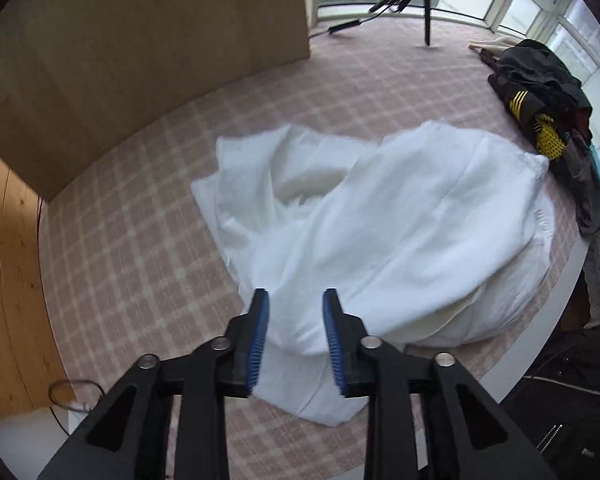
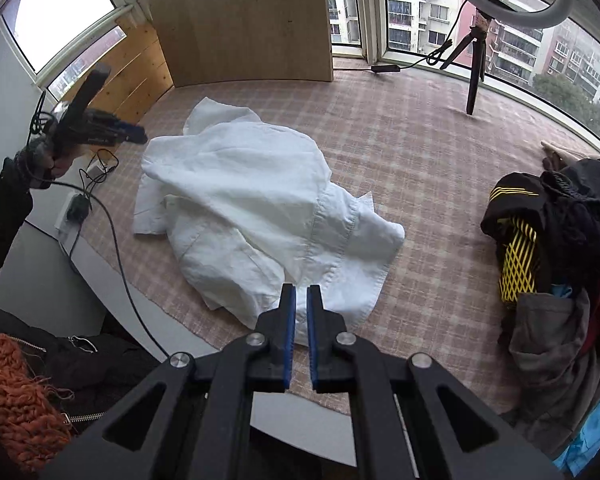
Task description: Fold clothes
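A crumpled white shirt [image 1: 400, 220] [image 2: 252, 208] lies in a heap on the pink checked table cover [image 1: 140, 260] [image 2: 420, 168]. My left gripper [image 1: 296, 300] is open and hovers over the shirt's near edge, with nothing between its blue pads. In the right wrist view this left gripper [image 2: 134, 135] is held up in the air to the left of the shirt. My right gripper [image 2: 301, 294] hangs above the shirt's near hem. Its jaws stand only a narrow slit apart and no cloth is between them.
A pile of dark clothes [image 1: 548, 92] [image 2: 560, 240] with yellow stripes sits at the right. A wooden board [image 2: 240, 20] and a ring-light tripod [image 2: 476, 80] stand at the back. Cables and a power strip [image 2: 76, 208] lie off the table's left edge.
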